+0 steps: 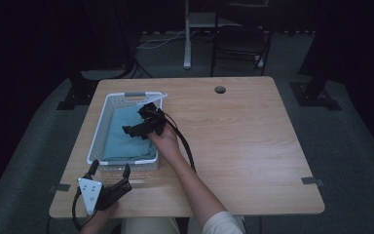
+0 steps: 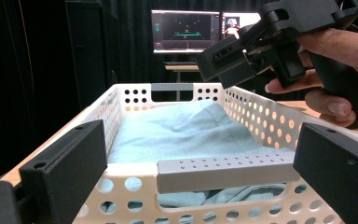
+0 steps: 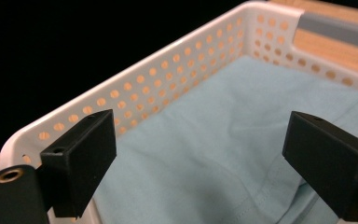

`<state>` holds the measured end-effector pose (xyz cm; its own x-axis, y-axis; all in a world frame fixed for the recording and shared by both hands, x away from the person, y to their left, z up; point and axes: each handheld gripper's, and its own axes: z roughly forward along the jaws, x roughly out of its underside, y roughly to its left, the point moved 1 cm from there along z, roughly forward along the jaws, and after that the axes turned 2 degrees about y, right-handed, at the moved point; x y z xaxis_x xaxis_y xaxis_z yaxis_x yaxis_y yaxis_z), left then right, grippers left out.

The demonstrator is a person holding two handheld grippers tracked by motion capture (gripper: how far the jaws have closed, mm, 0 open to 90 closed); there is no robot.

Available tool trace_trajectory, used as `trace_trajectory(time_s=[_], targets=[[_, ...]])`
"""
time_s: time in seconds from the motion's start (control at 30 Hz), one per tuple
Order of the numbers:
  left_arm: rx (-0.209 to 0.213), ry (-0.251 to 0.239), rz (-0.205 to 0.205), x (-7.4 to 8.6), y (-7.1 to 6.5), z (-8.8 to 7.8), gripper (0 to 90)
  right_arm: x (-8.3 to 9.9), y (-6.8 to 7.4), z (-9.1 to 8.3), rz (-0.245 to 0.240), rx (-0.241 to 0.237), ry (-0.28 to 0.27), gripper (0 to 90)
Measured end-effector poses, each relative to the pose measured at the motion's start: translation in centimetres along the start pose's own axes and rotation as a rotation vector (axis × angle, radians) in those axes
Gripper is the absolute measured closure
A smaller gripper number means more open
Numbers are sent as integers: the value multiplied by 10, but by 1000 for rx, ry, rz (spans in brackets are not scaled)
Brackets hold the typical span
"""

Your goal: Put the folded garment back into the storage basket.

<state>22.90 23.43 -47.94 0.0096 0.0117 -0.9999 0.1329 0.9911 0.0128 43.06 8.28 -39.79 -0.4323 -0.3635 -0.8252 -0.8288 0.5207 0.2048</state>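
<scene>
A white perforated basket (image 1: 97, 139) sits at the left of a wooden table (image 1: 243, 146) in the high view, a folded light-blue cloth (image 1: 124, 136) lying flat inside it and covering its floor. Grey handle bars cap both short ends of the basket; the near handle (image 2: 226, 170) crosses the lower middle of the left gripper view. A round cable hole (image 1: 220, 89) marks the table's far edge, and a dark chair (image 1: 241, 41) and a pale stand post (image 1: 187, 34) stand on the floor in the upper centre of the frame. Two lit monitors (image 2: 186, 30) glow at the top of the left gripper view.

The right gripper (image 1: 135, 127) hangs over the basket's far right portion, held by a hand (image 1: 164, 141) whose bare forearm runs down to the bottom centre of the frame; its cable trails along the arm. Its jaws stand wide apart above the cloth, gripping nothing. The left gripper (image 1: 109, 169) rests at the lower left of the high view, near the table's front edge, just short of the basket's near end, jaws spread wide and empty, pointing at the basket.
</scene>
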Motion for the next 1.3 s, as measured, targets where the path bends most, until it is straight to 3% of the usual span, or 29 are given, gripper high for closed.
trace_trajectory(time_s=[0.23,0.43,0.8,1.03,1.23,1.3], targets=[[0,-1,0,0,0,0,40,3,5,-10,-34,-37,-92,97],[0,-2,0,0,0,0,41,-2,11,-24,-54,0,-139,98],[-1,-3,-1,0,0,0,41,-1,19,-38,-101,14,-145,97],[-1,-3,-1,0,0,0,41,4,17,-61,-104,35,-170,98],[0,-2,-1,0,0,0,41,9,16,-77,-121,81,-161,97],[-1,0,0,0,0,0,41,12,15,-83,-118,77,-160,97]])
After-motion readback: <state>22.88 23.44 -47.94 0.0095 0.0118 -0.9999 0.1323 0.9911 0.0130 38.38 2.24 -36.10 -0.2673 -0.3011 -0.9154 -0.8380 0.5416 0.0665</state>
